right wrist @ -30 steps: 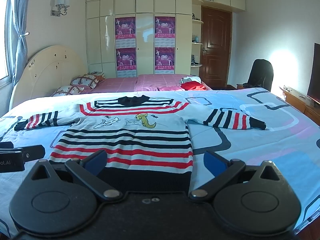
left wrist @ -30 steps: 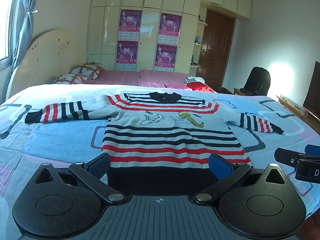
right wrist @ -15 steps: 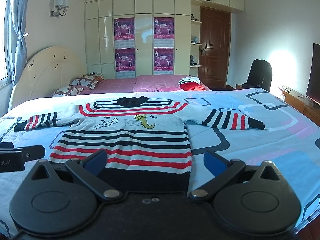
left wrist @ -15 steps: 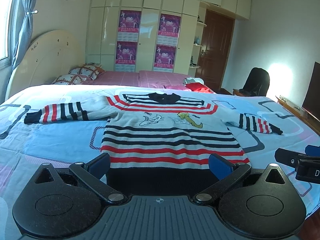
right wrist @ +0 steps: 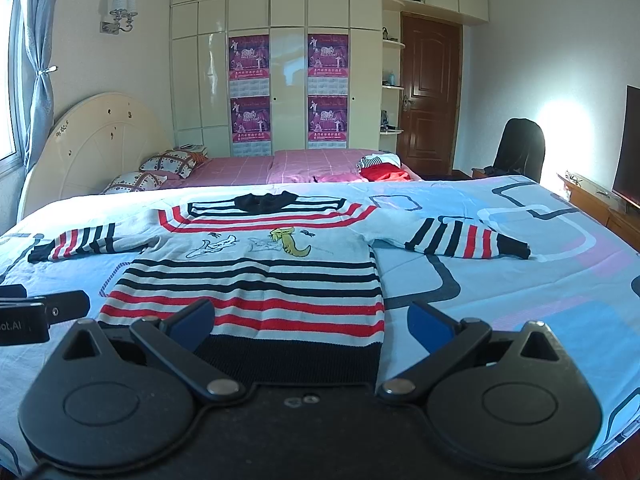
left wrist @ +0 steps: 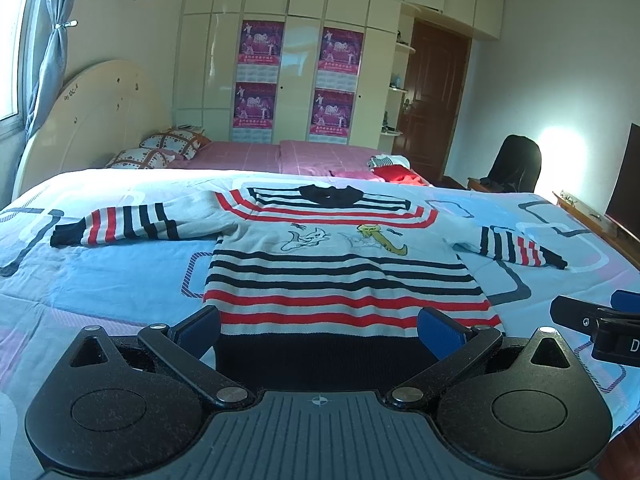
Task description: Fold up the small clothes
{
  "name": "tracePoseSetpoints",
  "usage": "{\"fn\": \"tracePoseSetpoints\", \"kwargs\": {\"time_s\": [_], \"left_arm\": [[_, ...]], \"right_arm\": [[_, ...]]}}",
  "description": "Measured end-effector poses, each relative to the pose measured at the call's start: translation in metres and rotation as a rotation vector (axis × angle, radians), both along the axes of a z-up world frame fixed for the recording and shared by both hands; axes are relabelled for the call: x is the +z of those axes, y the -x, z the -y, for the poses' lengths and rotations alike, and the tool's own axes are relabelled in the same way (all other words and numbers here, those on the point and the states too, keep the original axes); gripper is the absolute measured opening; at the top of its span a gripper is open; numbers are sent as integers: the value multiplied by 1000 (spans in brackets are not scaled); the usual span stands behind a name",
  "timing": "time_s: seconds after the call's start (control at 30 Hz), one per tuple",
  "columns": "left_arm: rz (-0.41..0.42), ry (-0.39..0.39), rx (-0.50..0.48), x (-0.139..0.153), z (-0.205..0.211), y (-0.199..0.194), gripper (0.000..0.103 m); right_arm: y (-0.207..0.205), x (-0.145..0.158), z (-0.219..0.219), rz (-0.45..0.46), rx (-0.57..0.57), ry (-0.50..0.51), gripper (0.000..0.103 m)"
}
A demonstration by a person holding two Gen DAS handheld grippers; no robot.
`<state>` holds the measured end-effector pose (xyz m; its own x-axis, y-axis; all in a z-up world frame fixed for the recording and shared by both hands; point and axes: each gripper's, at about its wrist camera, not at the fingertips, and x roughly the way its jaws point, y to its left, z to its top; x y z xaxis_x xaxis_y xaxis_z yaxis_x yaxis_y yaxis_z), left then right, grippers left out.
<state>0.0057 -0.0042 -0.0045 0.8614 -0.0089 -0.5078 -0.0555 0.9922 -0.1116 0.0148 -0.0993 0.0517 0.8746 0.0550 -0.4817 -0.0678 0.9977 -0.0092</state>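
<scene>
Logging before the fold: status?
Both hand-held grippers open: left, right. Striped sweater flat on bed, sleeves spread, ungrasped. Nothing in the way.

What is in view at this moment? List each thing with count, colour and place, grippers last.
sweater: 1, white with red and navy stripes, flat on the near bed, sleeves spread
bed sheet: 1, light blue patterned, under the sweater
pillows: 2, checked, at the far bed's head
headboard: 1, cream, left
clothes pile: 1, red and white, on the pink far bed
posters: 4, purple, on the cream wardrobe
door: 1, brown, right of the wardrobe
chair: 1, black, by the right wall
left gripper: 1, black with blue pads, open over the hem
right gripper: 1, same, open over the hem's right corner
</scene>
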Motion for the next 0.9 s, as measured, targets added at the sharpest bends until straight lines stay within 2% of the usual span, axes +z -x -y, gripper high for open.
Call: {"fn": "tracePoseSetpoints", "kwargs": {"time_s": [0.9], "left_arm": [[5, -6, 1, 1, 1, 1, 103]], "right_arm": [[0, 0, 1, 1, 2, 0, 103]]}}
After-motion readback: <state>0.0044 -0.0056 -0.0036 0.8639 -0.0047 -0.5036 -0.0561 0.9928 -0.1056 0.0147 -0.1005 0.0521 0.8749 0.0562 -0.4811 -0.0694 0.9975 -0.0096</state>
